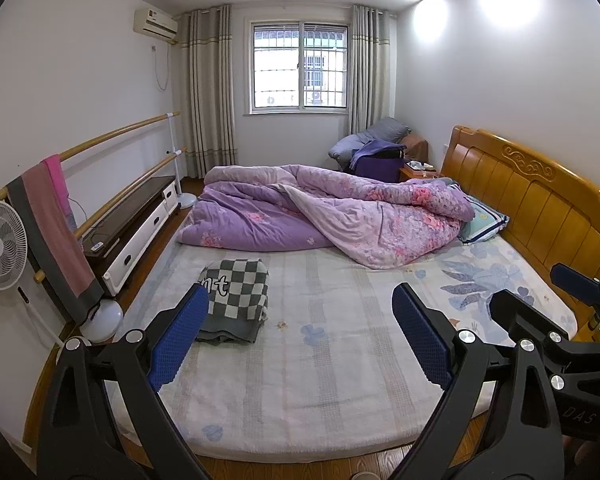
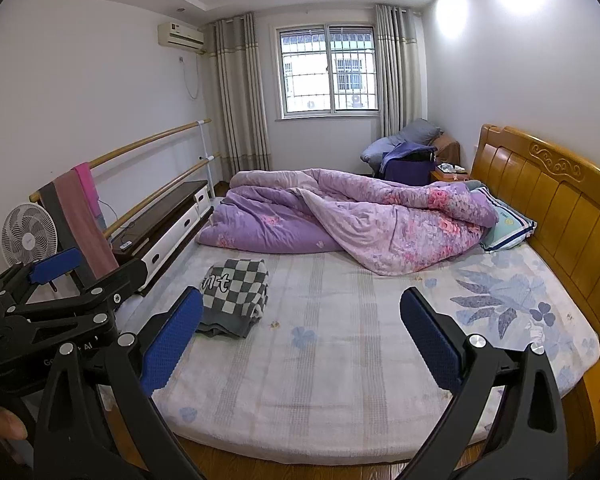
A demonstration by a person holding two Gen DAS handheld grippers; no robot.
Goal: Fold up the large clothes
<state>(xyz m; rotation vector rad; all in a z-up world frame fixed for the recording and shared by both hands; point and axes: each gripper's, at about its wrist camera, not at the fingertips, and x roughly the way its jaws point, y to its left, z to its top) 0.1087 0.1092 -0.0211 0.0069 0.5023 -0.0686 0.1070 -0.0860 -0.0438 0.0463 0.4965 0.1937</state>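
Note:
A folded grey-and-white checkered garment [image 1: 236,298] with white lettering lies on the left part of the bed's white mat [image 1: 320,368]; it also shows in the right wrist view [image 2: 234,296]. My left gripper [image 1: 300,336] is open and empty, held above the bed's near edge, its left pad next to the garment in view. My right gripper [image 2: 300,340] is open and empty, held beside it to the right. The right gripper shows at the right edge of the left wrist view [image 1: 540,300]. The left gripper shows at the left edge of the right wrist view [image 2: 88,276].
A crumpled purple floral quilt [image 1: 332,216] lies across the far half of the bed, a pillow [image 1: 482,220] beside the wooden headboard [image 1: 540,196]. A fan [image 1: 0,246], a rail with hung towels [image 1: 52,224] and a low cabinet [image 1: 136,224] line the left wall.

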